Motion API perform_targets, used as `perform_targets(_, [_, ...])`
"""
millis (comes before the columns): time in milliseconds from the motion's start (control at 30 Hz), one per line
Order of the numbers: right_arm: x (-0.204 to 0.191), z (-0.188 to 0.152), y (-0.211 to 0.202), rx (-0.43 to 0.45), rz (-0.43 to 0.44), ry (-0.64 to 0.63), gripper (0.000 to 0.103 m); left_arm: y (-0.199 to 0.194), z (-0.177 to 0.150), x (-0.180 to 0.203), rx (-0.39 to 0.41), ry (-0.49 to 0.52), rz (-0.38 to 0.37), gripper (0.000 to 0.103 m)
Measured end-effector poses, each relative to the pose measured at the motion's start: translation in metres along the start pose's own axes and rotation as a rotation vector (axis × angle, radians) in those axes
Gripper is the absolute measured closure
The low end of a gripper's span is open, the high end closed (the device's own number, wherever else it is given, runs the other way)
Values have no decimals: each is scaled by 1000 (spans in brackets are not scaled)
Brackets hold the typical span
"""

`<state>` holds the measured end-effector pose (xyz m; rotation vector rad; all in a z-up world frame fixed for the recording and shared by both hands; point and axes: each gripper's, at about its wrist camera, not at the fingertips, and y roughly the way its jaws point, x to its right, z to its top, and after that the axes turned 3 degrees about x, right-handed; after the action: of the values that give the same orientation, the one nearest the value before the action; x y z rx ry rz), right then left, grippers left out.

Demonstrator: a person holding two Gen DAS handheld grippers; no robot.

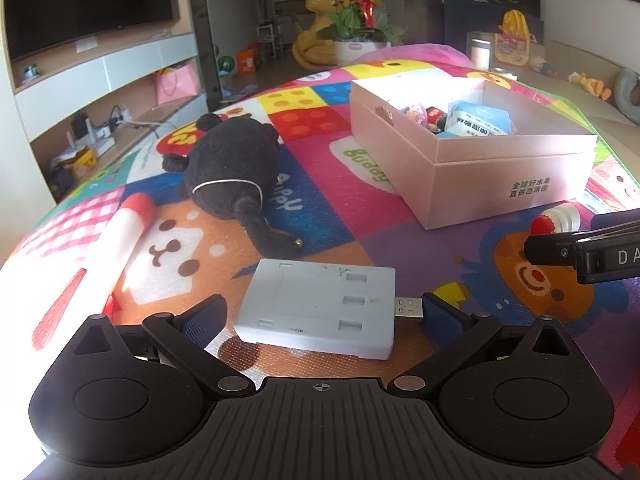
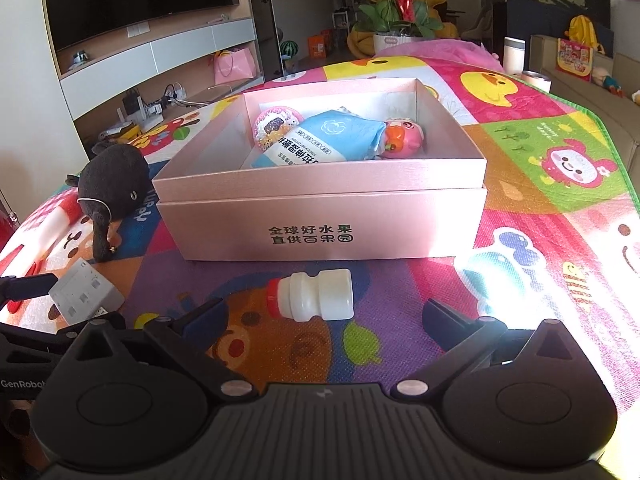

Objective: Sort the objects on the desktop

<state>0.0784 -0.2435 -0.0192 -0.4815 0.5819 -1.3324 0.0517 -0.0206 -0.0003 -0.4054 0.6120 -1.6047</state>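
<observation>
My left gripper (image 1: 320, 316) jaws wide, grey adapter block (image 1: 320, 308) lying between them at lower centre, pads not pressing it. My right gripper (image 2: 320, 320) also wide, empty; small white bottle (image 2: 316, 295) with red cap on its side just ahead, lower centre. Pink box (image 2: 320, 216) mid-frame behind it, holding a wipes pack (image 2: 320, 140) and toys. Black plush (image 1: 228, 168) centre-left on the colourful mat (image 1: 320, 200).
</observation>
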Motion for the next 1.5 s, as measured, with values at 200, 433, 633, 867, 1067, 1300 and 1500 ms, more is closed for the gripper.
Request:
perform_targets(200, [-2,1,6,-10,-20,-30,0,-1,-1,4,11,15,29,0])
perform_targets(433, [-13,-2,6,-30,-52,-87,0,-1,-1,3,9,6,30,0])
perform_targets(633, [-14,-2,4,-33,-51,-92,0,-2,-2,3,15,5,55,0])
perform_targets(867, [-10,-3,-1,-23,-7,-81,0,-1,-2,0,5,-9,42,0])
perform_targets(1067, [-11,-3,-2,-23,-10,-84,0,-1,-2,-10,-3,-62,-19,0])
perform_targets(1300, [9,-6,-20,67,63,44,0,-31,-14,13,76,53,-128,0])
perform_targets(1500, [8,-1,-12,37,55,35,12,-54,-27,34,127,102,-136,0])
